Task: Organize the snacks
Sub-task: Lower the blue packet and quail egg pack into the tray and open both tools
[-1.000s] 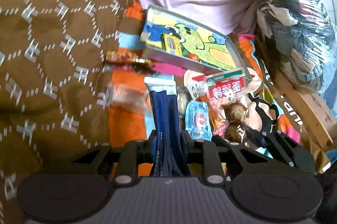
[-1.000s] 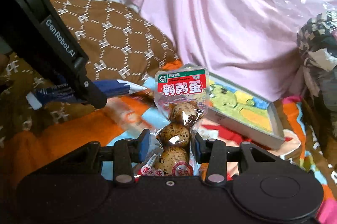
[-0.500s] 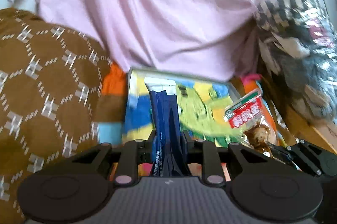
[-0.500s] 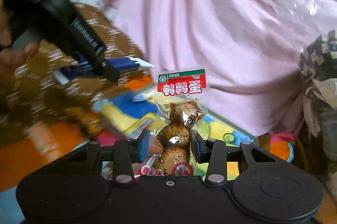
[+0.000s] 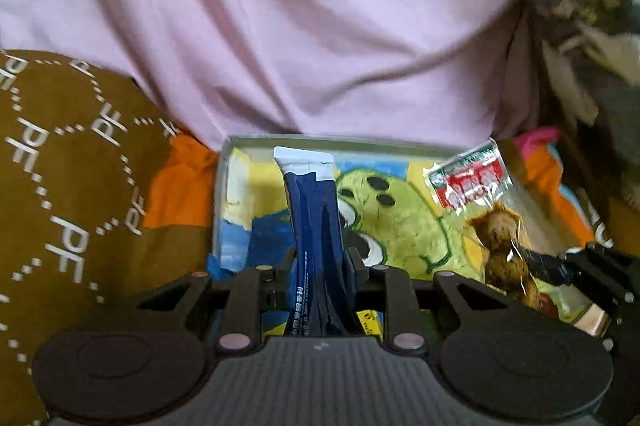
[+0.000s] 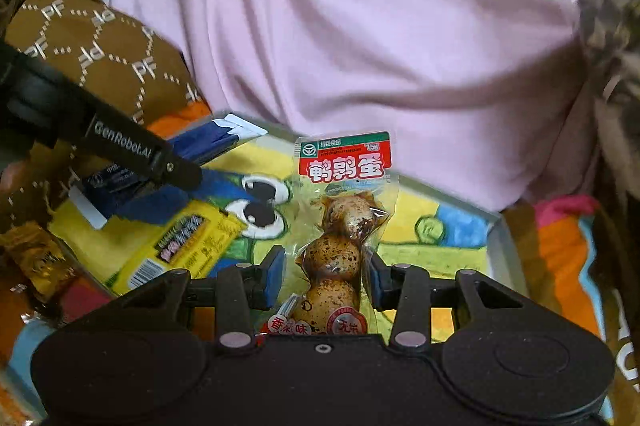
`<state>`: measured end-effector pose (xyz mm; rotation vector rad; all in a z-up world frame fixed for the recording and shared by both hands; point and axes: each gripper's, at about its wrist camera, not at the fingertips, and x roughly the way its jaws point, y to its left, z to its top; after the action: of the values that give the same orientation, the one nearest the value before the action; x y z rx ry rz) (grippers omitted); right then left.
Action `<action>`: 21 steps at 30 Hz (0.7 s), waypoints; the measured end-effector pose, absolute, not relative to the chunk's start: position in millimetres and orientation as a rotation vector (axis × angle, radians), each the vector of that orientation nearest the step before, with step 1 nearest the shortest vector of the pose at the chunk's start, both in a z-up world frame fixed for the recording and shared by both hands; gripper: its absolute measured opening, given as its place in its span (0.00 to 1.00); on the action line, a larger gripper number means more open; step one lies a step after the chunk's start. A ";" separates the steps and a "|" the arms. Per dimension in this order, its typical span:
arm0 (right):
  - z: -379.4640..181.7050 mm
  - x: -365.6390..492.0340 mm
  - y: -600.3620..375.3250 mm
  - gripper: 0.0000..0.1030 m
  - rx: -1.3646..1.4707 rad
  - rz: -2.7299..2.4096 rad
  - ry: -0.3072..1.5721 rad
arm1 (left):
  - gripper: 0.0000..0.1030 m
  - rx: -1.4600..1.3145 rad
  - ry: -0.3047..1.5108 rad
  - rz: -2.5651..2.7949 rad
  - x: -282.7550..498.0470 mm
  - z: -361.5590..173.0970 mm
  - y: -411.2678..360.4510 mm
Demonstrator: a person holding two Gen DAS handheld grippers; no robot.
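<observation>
My left gripper (image 5: 319,262) is shut on a dark blue snack sachet (image 5: 316,226) with a white tip and holds it over a shallow tray (image 5: 236,149) with a green cartoon picture. My right gripper (image 6: 325,274) is shut on a clear pack of quail eggs (image 6: 340,226) with a red label, also over the tray (image 6: 496,226). The quail egg pack (image 5: 484,209) and the right gripper (image 5: 560,268) show at the right of the left wrist view. The left gripper (image 6: 176,169) with the sachet (image 6: 200,145) shows at the left of the right wrist view. A yellow snack packet (image 6: 180,246) lies in the tray.
A pink sheet (image 5: 320,25) hangs behind the tray. A brown patterned cushion (image 5: 60,165) lies to the left. A gold-wrapped snack (image 6: 36,262) lies left of the tray. A clear bag with checked fabric (image 5: 592,5) sits at the right on an orange cartoon blanket (image 5: 176,193).
Both grippers have moved forward with their snacks, from above the loose snacks on the blanket to above the tray. The tray now fills the lower middle of both views.
</observation>
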<state>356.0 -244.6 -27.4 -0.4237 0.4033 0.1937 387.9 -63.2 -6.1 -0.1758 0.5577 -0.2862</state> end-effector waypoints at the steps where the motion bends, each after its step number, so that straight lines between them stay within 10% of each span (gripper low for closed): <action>1: -30.4 358.8 -244.3 0.41 -0.423 0.195 0.411 | 0.25 -0.169 0.565 -0.288 391.0 -10.1 -65.0; 14: -48.8 374.1 -247.4 0.47 -0.310 0.202 0.501 | 0.30 -0.156 0.614 -0.269 399.6 -34.5 -66.5; 21: -33.5 363.6 -256.0 0.78 -0.277 0.176 0.441 | 0.52 -0.182 0.624 -0.239 392.6 -24.5 -60.9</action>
<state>363.6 -256.0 -33.5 -0.2767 0.4408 0.1761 392.6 -60.9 -24.5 -0.1823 0.6239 -0.2385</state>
